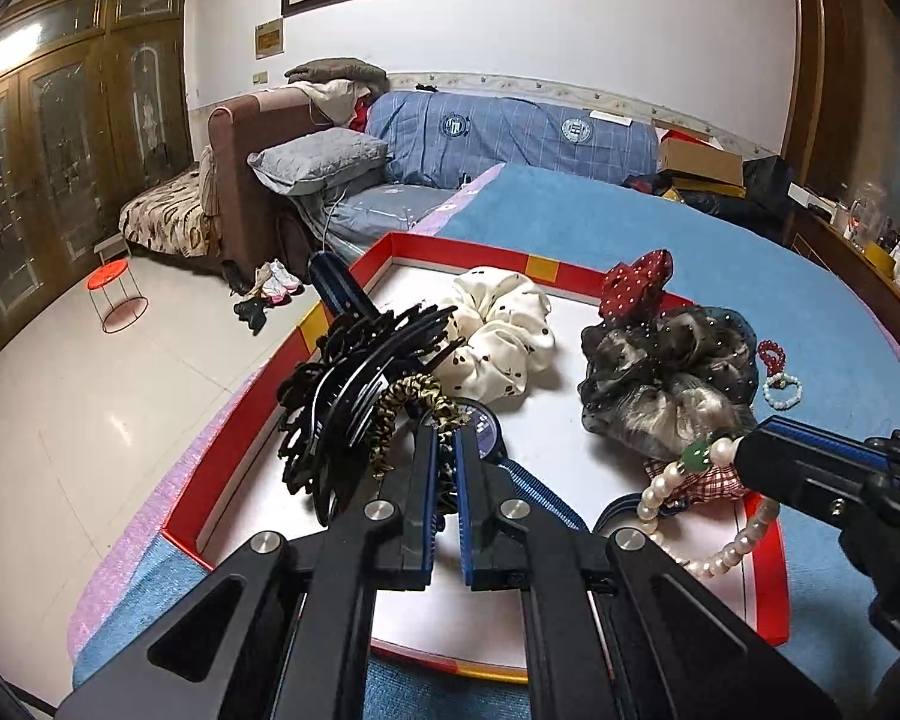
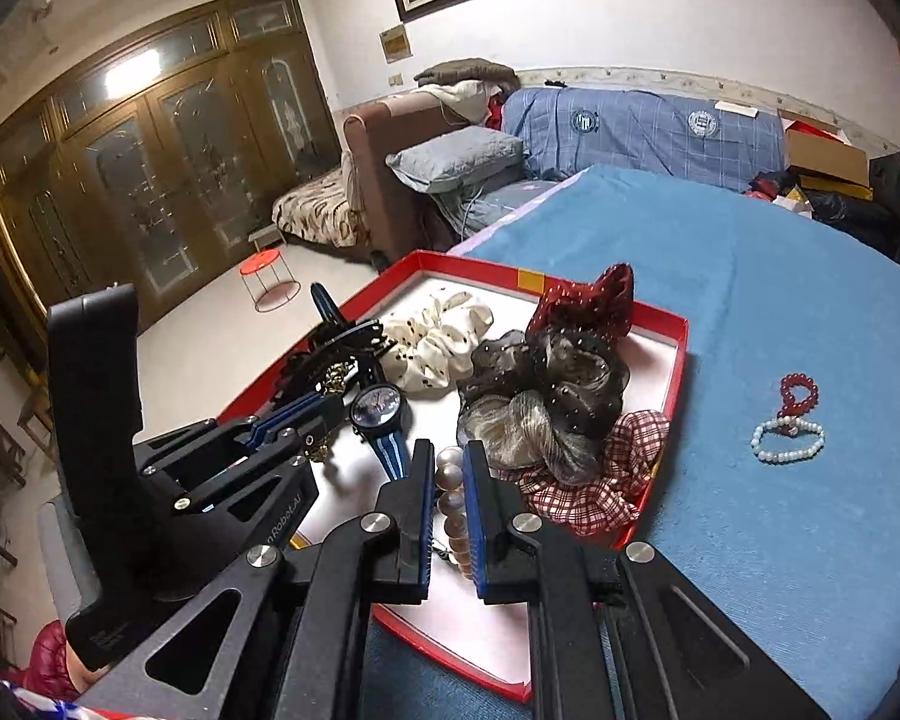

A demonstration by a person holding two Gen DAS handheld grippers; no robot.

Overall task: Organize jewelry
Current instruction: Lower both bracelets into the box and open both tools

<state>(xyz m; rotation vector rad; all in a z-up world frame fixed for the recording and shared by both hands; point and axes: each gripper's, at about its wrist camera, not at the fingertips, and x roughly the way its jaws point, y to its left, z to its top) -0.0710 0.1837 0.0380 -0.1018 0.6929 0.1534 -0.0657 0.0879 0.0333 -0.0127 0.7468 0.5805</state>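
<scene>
Left tongs (image 1: 444, 456) are pinched on a leopard-print scrunchie (image 1: 411, 414), its fabric caught between the blue pads over the red-rimmed tray (image 1: 258, 402). Just ahead of their tips lies a wristwatch (image 1: 485, 425) with a striped blue strap, and to their left a pile of black claw clips (image 1: 342, 396) leans against the scrunchie. Further ahead sits a cream polka-dot scrunchie (image 1: 504, 333).

Right tongs (image 2: 450, 480) are closed on a pearl necklace (image 2: 453, 498); the beads run in a line between the two pads, and in the left wrist view the strand hangs in a loop below the tips, with one green bead (image 1: 696, 456) close to them. Just ahead and to the right of these tongs lies a dark sheer scrunchie (image 2: 546, 396), with a red-and-white checked scrunchie (image 2: 594, 480) beside it and a red dotted scrunchie (image 2: 594, 297) beyond at the tray's far edge.

Well to the right of the right tongs, outside the tray on the blue table (image 2: 780, 276) cover, a red bead bracelet (image 2: 798, 393) touches a white bead bracelet (image 2: 786, 438).
</scene>
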